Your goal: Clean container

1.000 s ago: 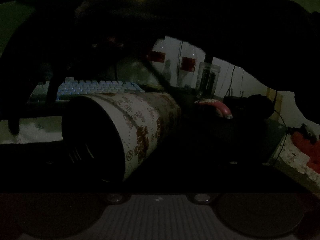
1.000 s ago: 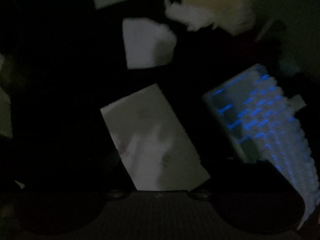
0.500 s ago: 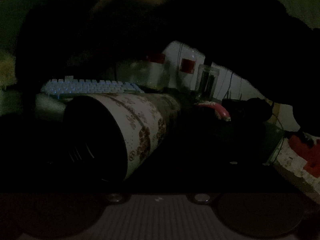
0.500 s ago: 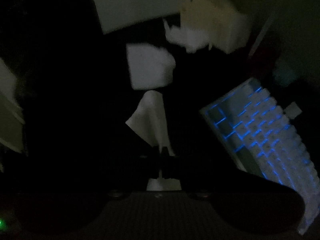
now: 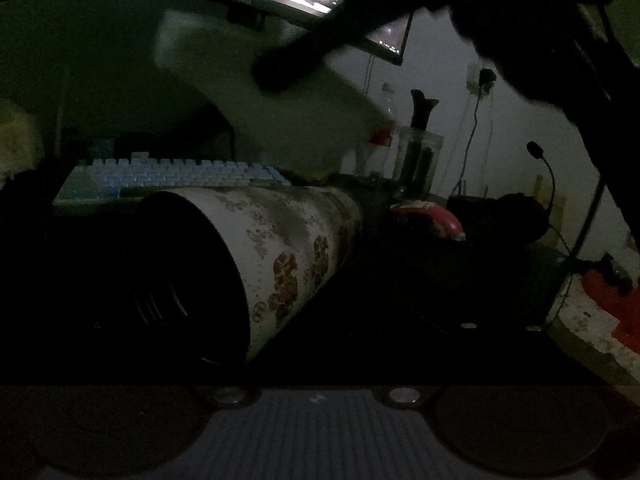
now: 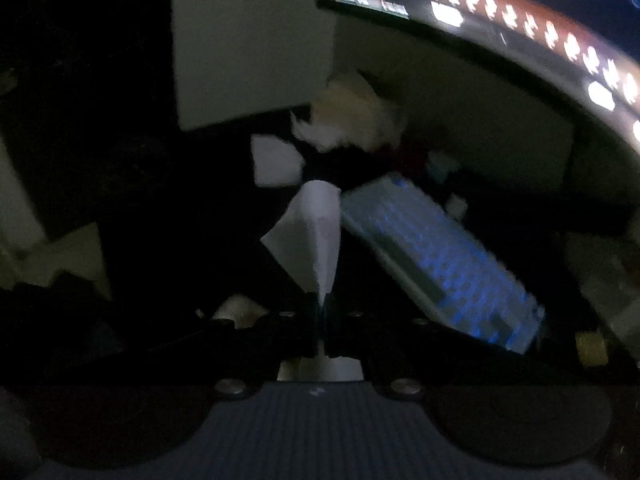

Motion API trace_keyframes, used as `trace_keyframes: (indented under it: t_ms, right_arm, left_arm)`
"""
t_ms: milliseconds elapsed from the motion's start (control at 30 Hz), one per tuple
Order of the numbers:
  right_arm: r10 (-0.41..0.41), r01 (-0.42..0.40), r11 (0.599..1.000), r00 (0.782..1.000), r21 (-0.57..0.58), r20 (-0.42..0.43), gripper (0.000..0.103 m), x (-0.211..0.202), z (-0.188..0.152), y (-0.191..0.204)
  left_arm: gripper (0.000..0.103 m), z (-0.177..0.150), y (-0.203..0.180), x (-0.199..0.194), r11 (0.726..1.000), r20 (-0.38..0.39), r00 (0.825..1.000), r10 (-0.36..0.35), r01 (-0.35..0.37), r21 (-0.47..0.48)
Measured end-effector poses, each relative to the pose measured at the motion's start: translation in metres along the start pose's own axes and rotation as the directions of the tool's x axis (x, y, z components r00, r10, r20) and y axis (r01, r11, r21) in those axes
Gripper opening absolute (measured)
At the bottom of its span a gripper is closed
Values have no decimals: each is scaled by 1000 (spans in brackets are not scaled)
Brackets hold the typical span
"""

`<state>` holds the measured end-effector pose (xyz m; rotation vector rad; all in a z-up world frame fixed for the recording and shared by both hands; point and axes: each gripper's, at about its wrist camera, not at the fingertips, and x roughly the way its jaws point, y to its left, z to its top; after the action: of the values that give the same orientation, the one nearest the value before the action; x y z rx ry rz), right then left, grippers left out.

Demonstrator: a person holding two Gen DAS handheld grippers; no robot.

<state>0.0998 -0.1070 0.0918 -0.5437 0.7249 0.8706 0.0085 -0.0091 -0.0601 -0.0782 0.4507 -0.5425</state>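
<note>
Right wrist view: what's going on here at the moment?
The right gripper is shut on a white sheet of tissue, lifted clear of the dark desk. The left gripper is holding a floral-patterned cylindrical container on its side, open mouth toward its camera. A backlit white keyboard lies behind. No wiping has started yet.

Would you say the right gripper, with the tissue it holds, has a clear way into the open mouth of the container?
Probably yes: the container lies on its side, mouth unobstructed, and the right gripper is shut on the tissue.
</note>
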Motion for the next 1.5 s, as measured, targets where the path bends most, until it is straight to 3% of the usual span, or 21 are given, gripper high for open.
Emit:
trace_keyframes:
  t_ms: [233,300,333,367,433,567,700,733,767,833,900,967,1100,1200,1267,1400,1500]
  right_arm:
    - [65,-62,993,997,104,-31,7,19,-24,2]
    - [63,-61,990,998,130,-13,16,15,-28,0]
    - [65,-64,989,998,136,-2,27,15,-30,0]
    - [73,-73,988,997,136,6,46,14,-32,-2]
    - [107,-110,981,994,162,30,57,17,-40,-11]
    - [162,-195,942,977,272,141,57,17,-56,-26]
    - [196,-287,875,946,391,257,57,15,-74,-39]
    - [189,-297,861,941,414,282,49,14,-76,-45]
    - [158,-278,859,943,431,293,33,14,-79,-45]
    - [67,-191,895,951,403,303,20,11,-84,-33]
    - [-21,-99,933,945,346,327,20,10,-89,-14]
    - [-84,-36,945,934,324,348,20,8,-95,1]
    - [-105,-35,932,927,361,361,20,5,-105,-7]
    - [-168,26,918,930,397,326,20,6,-106,-15]
    - [-160,14,912,932,410,326,21,6,-105,-12]
    - [0,-148,918,928,367,373,21,5,-102,2]
    - [-1,-142,922,930,361,368,21,5,-103,0]
  left_arm:
    - [98,-2,1,-5,1000,-4,1000,17,-17,7]
    - [98,-2,3,-5,1000,7,1000,13,-13,-10]
    - [98,-3,4,-5,1000,11,1000,10,-10,-16]
    - [98,-2,4,-5,1000,13,1000,7,-6,-19]
    - [98,-2,5,-6,1000,16,1000,2,-2,-22]
    - [98,-3,6,-7,1000,20,1000,-3,3,-22]
    - [98,-3,6,-7,1000,21,1000,-3,4,-22]
    - [98,-3,6,-7,1000,21,1000,-2,3,-22]
    - [98,-4,5,-6,1000,21,1000,0,1,-21]
    - [98,-4,4,-5,1000,21,1000,3,-3,-19]
    - [98,-4,2,-4,1000,21,1000,6,-5,-21]
    - [99,-4,1,-3,1000,20,1000,9,-9,-21]
    - [99,-2,-1,-1,1000,12,1000,12,-12,-19]
    - [101,-1,-5,-1,1000,6,1000,16,-16,-12]
    - [102,-1,-7,0,1000,3,1000,17,-17,-6]
    - [102,-1,-10,3,1000,-5,1000,25,-25,6]
    - [102,-1,-11,3,1000,-6,1000,24,-24,8]
